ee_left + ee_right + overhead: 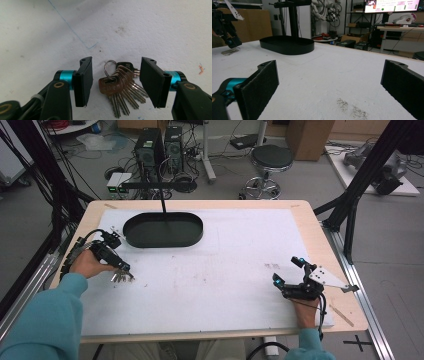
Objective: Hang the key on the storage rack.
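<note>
High view first: the left gripper [121,269] sits at about nine o'clock on the white counter [225,270], tipped down over a bunch of keys [121,277] lying flat on the surface. The person's left hand [86,263] holds it from behind, teal sleeve [42,317] trailing toward seven o'clock. Up at eleven o'clock, well apart from the keys, rests a black oval tray [163,229] with a thin black post [162,195] rising at its far rim.

Left gripper view now, and here's the close look: the keys [120,87] lie between the two black fingers [83,81], fanned out with the blades pointing toward six o'clock and the silver ring [110,68] at twelve o'clock of the bunch. The fingers stand apart, one on each side of the bunch. There is a clear gap at the left pad, and the right pad is just beside the blades, so there is no clamp on the metal.

Over at four o'clock on the counter, the right gripper [289,271] rests low, held by the right hand [306,312]. Right gripper view: its fingers [259,86] are spread wide with only bare white counter between them, some dark specks at six o'clock, and the black tray [287,45] sits far off at eleven o'clock.
</note>
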The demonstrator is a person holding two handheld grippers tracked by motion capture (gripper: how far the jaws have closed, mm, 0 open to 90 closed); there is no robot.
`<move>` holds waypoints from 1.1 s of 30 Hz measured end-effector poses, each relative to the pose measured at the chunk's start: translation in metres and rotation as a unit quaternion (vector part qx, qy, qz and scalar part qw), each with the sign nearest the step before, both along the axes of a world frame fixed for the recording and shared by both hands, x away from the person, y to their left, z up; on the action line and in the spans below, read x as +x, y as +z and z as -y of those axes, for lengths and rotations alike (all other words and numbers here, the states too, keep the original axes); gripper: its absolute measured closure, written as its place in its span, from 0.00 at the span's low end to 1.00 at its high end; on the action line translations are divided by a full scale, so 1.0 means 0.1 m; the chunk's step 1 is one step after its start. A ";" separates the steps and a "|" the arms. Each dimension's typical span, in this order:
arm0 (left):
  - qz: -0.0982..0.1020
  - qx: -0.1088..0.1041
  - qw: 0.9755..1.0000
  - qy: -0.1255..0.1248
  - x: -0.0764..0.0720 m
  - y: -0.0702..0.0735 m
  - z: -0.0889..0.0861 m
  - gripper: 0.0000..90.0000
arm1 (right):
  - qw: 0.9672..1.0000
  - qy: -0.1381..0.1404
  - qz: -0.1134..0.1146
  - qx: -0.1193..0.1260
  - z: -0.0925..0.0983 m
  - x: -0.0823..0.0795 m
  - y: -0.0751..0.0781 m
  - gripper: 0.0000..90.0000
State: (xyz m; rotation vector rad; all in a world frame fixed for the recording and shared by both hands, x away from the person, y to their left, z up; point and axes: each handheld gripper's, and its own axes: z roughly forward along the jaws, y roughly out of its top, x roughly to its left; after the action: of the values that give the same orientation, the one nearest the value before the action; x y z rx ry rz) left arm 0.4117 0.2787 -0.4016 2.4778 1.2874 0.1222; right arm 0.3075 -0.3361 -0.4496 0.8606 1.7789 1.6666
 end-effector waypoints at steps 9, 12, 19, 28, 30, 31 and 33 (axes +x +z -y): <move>-0.008 -0.001 1.000 -0.002 0.01 -0.01 0.00 0.53 | 1.000 0.000 0.000 0.000 0.00 0.00 0.00 0.01; -0.008 0.000 1.000 0.001 0.01 -0.02 0.01 0.54 | 1.000 -0.002 0.006 -0.003 0.01 0.01 0.00 0.01; -0.014 -0.003 1.000 0.003 0.02 -0.02 0.01 0.60 | 1.000 -0.002 0.008 0.000 0.00 0.01 0.00 0.01; -0.017 -0.008 1.000 0.000 0.02 -0.02 0.02 0.67 | 1.000 -0.002 0.008 0.001 0.00 0.01 0.00 0.01; -0.017 -0.008 1.000 -0.001 0.02 -0.02 0.01 0.69 | 1.000 -0.002 0.008 0.001 0.00 0.01 0.00 0.01; -0.017 -0.008 1.000 -0.001 0.02 -0.02 0.01 0.71 | 1.000 -0.002 0.008 0.001 0.00 0.01 0.00 0.01; -0.016 -0.008 1.000 0.000 0.01 -0.01 0.01 0.73 | 1.000 -0.003 0.006 0.002 0.00 0.01 0.00 0.01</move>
State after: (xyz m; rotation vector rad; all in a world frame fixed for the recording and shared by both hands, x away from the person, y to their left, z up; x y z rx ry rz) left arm 0.4131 0.2780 -0.4021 2.4763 1.2954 0.0718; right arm 0.3085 -0.3364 -0.4499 0.8536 1.7641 1.6690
